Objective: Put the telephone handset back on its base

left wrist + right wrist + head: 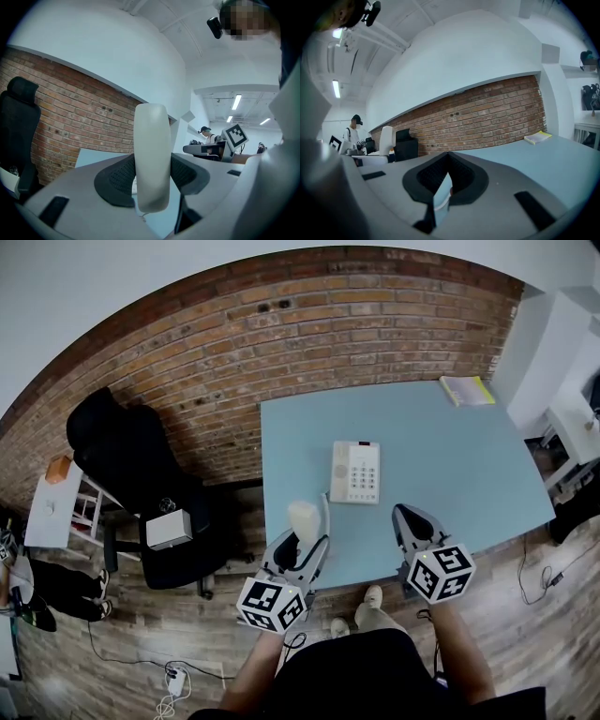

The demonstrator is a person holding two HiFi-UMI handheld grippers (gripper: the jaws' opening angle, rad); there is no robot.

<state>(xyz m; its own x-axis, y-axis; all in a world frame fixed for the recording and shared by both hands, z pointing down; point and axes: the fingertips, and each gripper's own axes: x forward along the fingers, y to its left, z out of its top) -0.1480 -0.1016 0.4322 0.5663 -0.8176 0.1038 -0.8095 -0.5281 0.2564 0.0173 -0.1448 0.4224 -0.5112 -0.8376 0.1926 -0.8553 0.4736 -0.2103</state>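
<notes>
The left gripper (307, 533) was squeezed shut on the white handset (303, 517); both dark pads (115, 180) pressed on its sides, one on each side; the handset stood up straight between them, and its round top poked out well above the jaws; it was up in the air over the near edge of the blue table (469, 460), not lying on anything; the white base (355, 472) with its buttons lay flat on the table, a bit farther away and to the right of the handset; the two were near each other but did not touch; the spot on the left side of the base was bare; the right gripper (407, 516) hung over the near edge of the table too, to the right of the base and apart from it; its jaws were closed with the tips together, and nothing was held in them; a yellow book (466, 390) lay at the far corner of the table; a black chair (131, 465) stood to the left by the brick wall (309, 324).
</notes>
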